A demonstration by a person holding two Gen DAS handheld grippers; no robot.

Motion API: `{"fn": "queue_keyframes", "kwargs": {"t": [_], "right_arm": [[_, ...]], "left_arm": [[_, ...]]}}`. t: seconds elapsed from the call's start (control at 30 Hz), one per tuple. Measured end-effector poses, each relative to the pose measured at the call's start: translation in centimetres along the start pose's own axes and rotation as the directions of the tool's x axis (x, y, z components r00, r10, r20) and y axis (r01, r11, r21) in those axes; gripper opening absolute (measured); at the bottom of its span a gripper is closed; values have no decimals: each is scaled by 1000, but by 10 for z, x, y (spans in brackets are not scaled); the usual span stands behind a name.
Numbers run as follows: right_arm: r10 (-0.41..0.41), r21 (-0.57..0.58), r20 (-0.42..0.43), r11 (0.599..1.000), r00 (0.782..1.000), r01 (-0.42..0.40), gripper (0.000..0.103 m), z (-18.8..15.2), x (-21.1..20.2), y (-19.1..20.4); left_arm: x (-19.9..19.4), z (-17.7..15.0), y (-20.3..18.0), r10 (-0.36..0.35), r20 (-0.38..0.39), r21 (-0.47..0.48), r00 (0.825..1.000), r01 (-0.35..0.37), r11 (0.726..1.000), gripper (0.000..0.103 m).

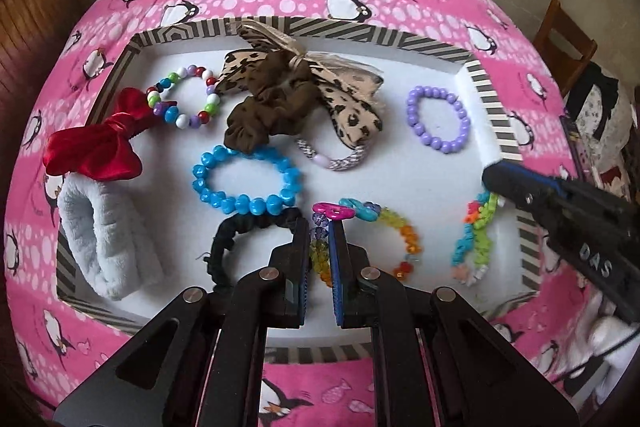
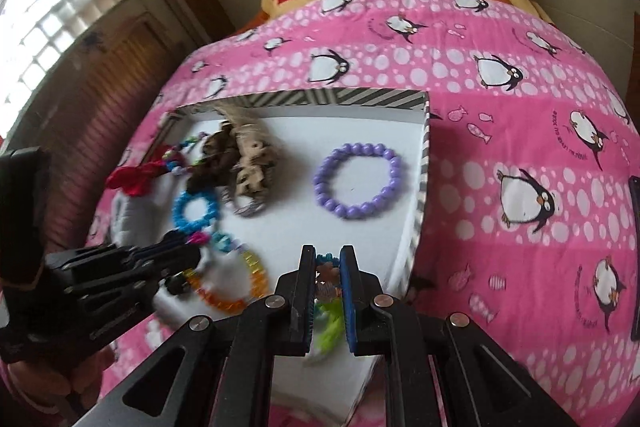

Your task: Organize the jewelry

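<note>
A white tray with a striped rim (image 1: 496, 119) lies on a pink penguin blanket and holds bracelets and hair ties. My left gripper (image 1: 319, 227) is shut on the rainbow bead bracelet (image 1: 404, 231), gripping its left side. My right gripper (image 2: 327, 259) is shut on the green, blue and orange coil bracelet (image 2: 330, 331), which also shows in the left wrist view (image 1: 478, 235) at the tray's right edge. The right gripper's body (image 1: 568, 211) enters the left wrist view from the right. The rainbow bracelet (image 2: 236, 291) and left gripper (image 2: 192, 251) show in the right wrist view.
In the tray: a purple bead bracelet (image 1: 438, 119), a blue bead bracelet (image 1: 248, 183), a multicolour bead bracelet (image 1: 184, 99), a brown scrunchie (image 1: 264, 111), a leopard bow (image 1: 344, 95), a red bow (image 1: 96, 143), a grey fluffy band (image 1: 100, 239), a black scrunchie (image 1: 248, 235).
</note>
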State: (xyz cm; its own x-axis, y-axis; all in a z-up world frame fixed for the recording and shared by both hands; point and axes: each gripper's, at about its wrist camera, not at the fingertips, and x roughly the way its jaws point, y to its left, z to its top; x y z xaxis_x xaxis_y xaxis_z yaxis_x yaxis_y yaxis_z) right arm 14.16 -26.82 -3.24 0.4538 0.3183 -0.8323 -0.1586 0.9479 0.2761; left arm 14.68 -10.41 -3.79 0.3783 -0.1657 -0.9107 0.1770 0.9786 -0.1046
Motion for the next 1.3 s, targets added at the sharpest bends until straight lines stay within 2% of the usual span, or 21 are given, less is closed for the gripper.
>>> {"fn": "queue_keyframes", "kwargs": {"t": [0.17,0.33,0.43,0.6,0.7,0.9,1.3], "right_arm": [[-19,9,4,1000,1000,19,11,7,10,-6],[9,43,33,999,999,-10,21,-1,-8,-7],[17,37,71,999,997,-19,30,-9,-28,1],[9,44,122,999,992,-15,35,-20,-55,13],[-14,41,141,999,990,8,41,-29,-68,21],[-51,31,150,998,987,47,42,-50,-81,40],[-50,-2,134,999,990,51,42,-70,-88,70]], "left_arm": [[-1,-1,0,16,2,4,1000,-16,1000,10],[-9,-7,-4,38,22,22,999,-38,999,37],[-16,-11,-8,53,32,33,998,-54,998,38],[-34,-22,-12,70,57,39,996,-72,997,38],[-48,-30,-10,80,81,28,994,-83,996,38],[-75,-46,-3,106,128,-6,986,-106,994,38],[-108,-73,9,146,176,-63,974,-137,989,38]]}}
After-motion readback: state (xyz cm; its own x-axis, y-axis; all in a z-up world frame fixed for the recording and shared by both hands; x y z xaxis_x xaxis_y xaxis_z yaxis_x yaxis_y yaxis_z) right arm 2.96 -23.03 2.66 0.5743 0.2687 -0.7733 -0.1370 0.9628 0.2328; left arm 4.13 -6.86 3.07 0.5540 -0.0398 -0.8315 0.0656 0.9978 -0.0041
